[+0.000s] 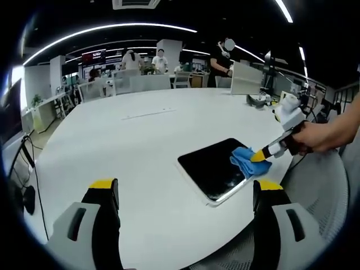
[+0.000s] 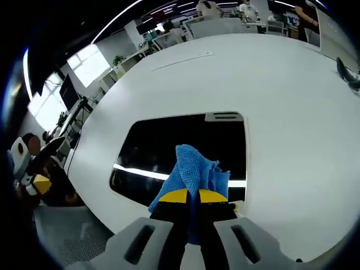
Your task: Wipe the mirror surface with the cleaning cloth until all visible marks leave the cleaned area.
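A dark rectangular mirror (image 2: 185, 149) lies flat on a large white bench (image 2: 281, 95) in an open-plan office, its glass catching a bright strip of ceiling light. In the right gripper view, the right gripper (image 2: 188, 198) has its yellow-tipped fingers (image 2: 174, 196) pinched narrow on a crumpled blue cleaning cloth (image 2: 194, 169), which is pressed onto the mirror's near part, close to the edge that faces the camera. The left gripper view takes in the same scene from across the bench: the mirror (image 1: 216, 167) sits toward the bench's (image 1: 140, 146) right-hand rim, the cloth (image 1: 247, 161) bunched on the mirror's right corner under the right gripper (image 1: 260, 156), which a person's hand (image 1: 306, 138) holds by its grip. The left gripper (image 1: 185, 188) hangs above bare bench surface, well apart from the mirror, its fingers (image 1: 104, 194) spread wide with nothing between them. Several people (image 1: 160, 59) stand among desks and chairs in the background beneath curved ceiling lights (image 1: 107, 29)
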The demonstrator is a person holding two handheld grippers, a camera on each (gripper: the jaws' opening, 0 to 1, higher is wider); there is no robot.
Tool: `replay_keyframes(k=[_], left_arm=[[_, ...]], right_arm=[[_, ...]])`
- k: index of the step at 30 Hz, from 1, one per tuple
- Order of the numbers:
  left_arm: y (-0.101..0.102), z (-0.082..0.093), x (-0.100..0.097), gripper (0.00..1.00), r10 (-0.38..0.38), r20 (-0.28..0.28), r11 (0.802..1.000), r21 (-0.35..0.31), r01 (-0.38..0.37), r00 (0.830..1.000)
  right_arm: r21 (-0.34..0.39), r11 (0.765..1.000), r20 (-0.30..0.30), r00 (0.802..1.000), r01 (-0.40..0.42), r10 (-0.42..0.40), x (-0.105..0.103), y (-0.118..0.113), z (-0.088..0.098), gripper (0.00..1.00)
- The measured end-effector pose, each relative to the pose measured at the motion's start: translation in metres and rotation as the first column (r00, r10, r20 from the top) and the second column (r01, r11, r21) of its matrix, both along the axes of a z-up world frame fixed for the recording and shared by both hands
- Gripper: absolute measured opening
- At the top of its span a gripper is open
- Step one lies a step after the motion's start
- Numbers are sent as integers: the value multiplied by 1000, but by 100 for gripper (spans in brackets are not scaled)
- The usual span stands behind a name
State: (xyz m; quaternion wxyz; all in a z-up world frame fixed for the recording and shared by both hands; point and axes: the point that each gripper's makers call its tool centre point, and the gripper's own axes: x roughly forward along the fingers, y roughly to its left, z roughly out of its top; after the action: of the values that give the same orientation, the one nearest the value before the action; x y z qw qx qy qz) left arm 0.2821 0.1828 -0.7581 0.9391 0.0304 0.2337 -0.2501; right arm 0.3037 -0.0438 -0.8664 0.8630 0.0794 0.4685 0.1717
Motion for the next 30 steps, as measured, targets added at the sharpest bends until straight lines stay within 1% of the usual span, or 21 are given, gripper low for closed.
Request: replay_keyframes(k=[2,6,8,11,14,18,20,25,30], left_arm=[[0,3,-1,99,5,5,1000,-2,-5,1000],[2,3,-1,99,17,4,1000,-8,-17,1000],[1,3,-2,99,15,3,1000,-12,-15,1000],[-1,0,-5,99,-7,-2,1000,-9,7,1000],[2,-5,-4,99,-18,-9,1000,-6,18,1000],[2,-5,-4,99,-49,-16,999,6,49,999],[5,-5,-1,99,-60,-17,998,11,60,998],[13,-1,6,98,-77,-15,997,14,77,997],[22,1,13,98,-89,-15,996,19,89,996]], right_arm=[[-1,1000,-1,1000,-7,7,-1,4,0,0],[-4,1000,0,1000,-23,24,-3,14,1,0],[-4,1000,-1,1000,-16,16,-2,14,0,0],[4,1000,0,1000,-6,6,-1,19,1,0],[7,1000,8,1000,2,-2,2,24,0,0],[3,1000,12,1000,6,-6,5,33,0,0],[8,1000,9,1000,6,-6,5,40,0,0],[-10,1000,17,1000,-17,17,4,59,1,0],[-17,1000,19,1000,-19,19,2,72,1,0]])
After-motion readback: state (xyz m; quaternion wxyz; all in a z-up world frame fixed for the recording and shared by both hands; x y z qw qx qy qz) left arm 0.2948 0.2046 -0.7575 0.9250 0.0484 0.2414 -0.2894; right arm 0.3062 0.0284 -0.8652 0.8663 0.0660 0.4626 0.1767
